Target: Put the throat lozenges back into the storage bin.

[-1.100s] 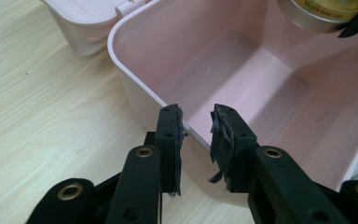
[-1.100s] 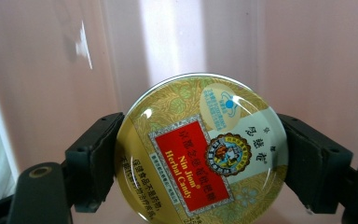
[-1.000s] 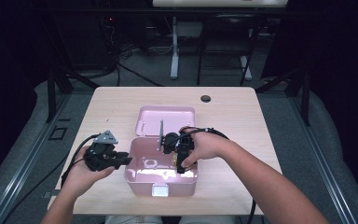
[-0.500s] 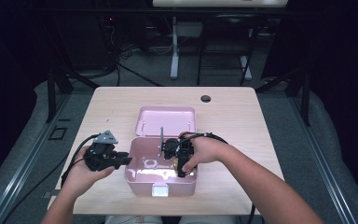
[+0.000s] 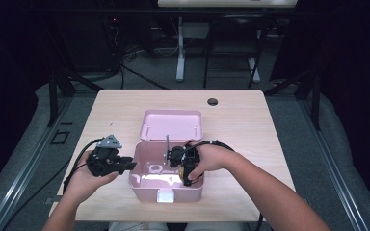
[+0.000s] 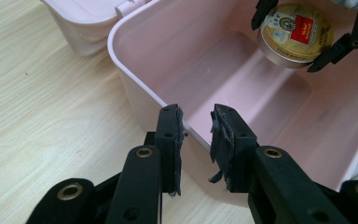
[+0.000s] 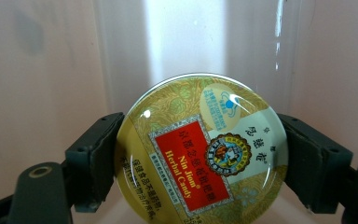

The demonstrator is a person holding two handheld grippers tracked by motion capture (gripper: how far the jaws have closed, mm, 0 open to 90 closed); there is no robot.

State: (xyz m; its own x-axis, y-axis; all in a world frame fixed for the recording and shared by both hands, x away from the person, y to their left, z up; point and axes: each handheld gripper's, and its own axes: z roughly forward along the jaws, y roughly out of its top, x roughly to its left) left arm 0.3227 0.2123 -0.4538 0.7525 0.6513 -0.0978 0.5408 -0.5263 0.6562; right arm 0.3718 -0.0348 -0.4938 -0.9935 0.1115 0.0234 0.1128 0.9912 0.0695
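The round candy tin (image 7: 200,149) sits clamped between the jaws of my right gripper (image 5: 185,168), pads pressing on its rim from both sides, its gold lid with the red label facing the camera. From my left gripper's camera I see the tin (image 6: 296,31) hanging inside the pink box (image 5: 139,180), above the floor and near the far wall; it does not look to be resting on anything. So the step in hand, as I judge it, is putting the tin into the box: it is inside the walls but not set down.

My left gripper (image 6: 196,135) has its jaws set to a narrow gap on either side of the box's near rim. The wall runs between the pads, but I cannot tell whether they press on it, so I would call this steadying at most, not a sure grip. In the high view that gripper (image 5: 110,162) is at the box's left side, on the wooden table (image 5: 250,125).

The box's lid (image 5: 171,124) lies open behind it, with a thin upright rod (image 5: 167,147) at the back edge.

Next I should lower the tin until it lies on the floor, keeping clear of the wall, then part the right jaws and lift out without dragging the tin up.
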